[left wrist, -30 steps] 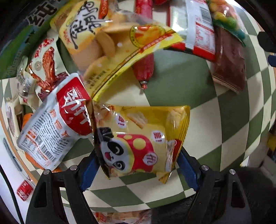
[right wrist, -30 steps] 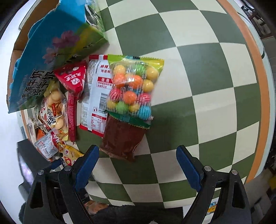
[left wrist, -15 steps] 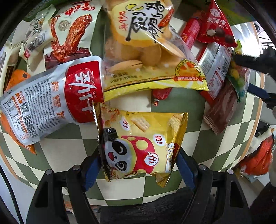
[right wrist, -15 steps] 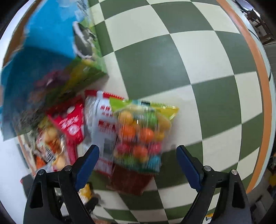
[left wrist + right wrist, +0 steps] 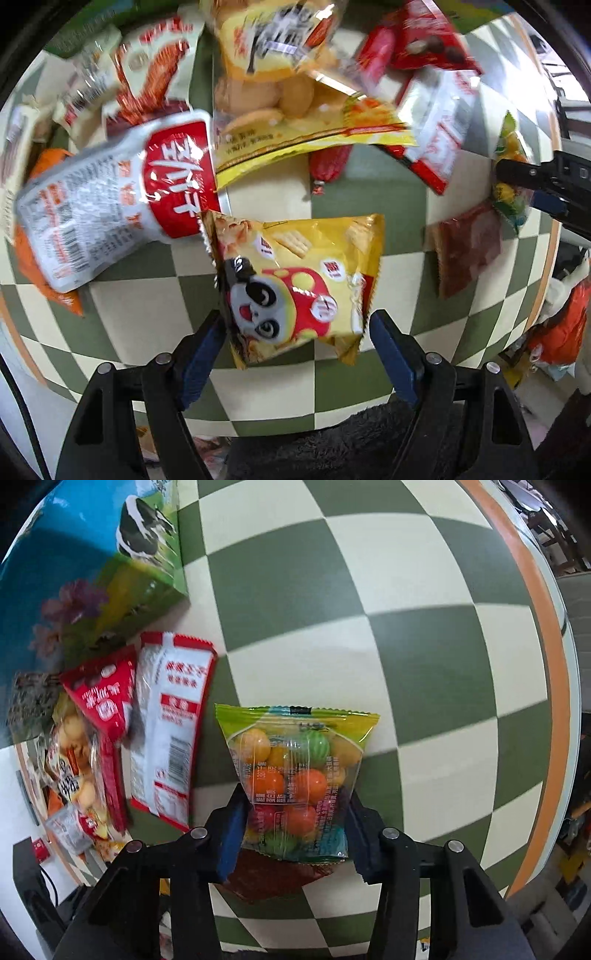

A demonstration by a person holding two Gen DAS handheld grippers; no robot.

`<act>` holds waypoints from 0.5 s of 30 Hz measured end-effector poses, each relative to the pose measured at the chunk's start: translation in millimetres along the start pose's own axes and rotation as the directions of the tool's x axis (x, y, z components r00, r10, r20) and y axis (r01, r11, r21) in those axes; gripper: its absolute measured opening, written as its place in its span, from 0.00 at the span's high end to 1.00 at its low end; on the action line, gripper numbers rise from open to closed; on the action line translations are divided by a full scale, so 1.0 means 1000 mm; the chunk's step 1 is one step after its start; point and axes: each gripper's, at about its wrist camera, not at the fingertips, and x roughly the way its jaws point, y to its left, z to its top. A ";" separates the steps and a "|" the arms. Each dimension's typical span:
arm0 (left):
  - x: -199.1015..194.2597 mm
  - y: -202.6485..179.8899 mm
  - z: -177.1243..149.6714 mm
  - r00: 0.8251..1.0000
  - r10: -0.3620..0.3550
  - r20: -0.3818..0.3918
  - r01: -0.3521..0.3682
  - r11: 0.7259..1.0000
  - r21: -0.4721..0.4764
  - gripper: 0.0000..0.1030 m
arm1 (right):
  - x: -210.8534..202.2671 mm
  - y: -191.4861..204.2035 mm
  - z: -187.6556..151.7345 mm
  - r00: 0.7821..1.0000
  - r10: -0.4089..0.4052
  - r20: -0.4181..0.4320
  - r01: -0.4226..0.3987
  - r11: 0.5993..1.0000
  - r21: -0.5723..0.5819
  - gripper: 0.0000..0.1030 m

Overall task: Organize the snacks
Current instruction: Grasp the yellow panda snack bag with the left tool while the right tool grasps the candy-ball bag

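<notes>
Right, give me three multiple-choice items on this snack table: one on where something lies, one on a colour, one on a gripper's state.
1. Where does the white and red packet lie relative to the bag of coloured candy balls in the right wrist view?
A. to its left
B. on top of it
C. to its right

2. What colours are the squares of the tablecloth?
A. blue and white
B. green and cream
C. red and black

3. What sits between the fingers of the left gripper?
A. nothing
B. a red sausage
C. the yellow panda packet

Answers:
1. A, the packet lies flat on the cloth left of the candy bag.
2. B, the checks alternate dark green and cream.
3. C, the panda packet's lower edge sits between the two blue pads.
</notes>
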 end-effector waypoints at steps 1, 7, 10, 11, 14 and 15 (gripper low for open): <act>-0.005 -0.002 0.000 1.000 0.005 0.009 -0.005 1.000 0.007 0.24 | -0.001 -0.003 -0.002 1.000 0.009 -0.001 -0.009 1.000 0.001 0.50; -0.036 0.001 -0.019 0.999 -0.041 0.034 0.040 0.999 0.028 0.24 | -0.010 -0.005 -0.016 0.999 0.051 0.012 -0.051 0.999 -0.005 0.50; -0.045 0.018 -0.005 0.997 -0.041 0.058 0.042 0.999 -0.018 0.24 | -0.014 0.000 -0.021 0.998 0.054 0.027 -0.053 0.998 -0.017 0.50; -0.044 0.021 0.002 0.997 -0.037 0.064 0.039 0.999 -0.036 0.24 | -0.015 0.003 -0.021 0.998 0.052 0.032 -0.052 0.998 -0.020 0.50; -0.029 0.017 0.025 0.999 -0.023 0.037 0.024 0.999 -0.048 0.24 | -0.017 0.013 -0.027 0.998 0.063 0.030 -0.062 0.998 -0.022 0.50; -0.022 0.014 0.030 1.000 0.000 0.022 0.001 0.999 -0.034 0.24 | -0.017 0.013 -0.027 0.998 0.064 0.027 -0.063 0.998 -0.025 0.50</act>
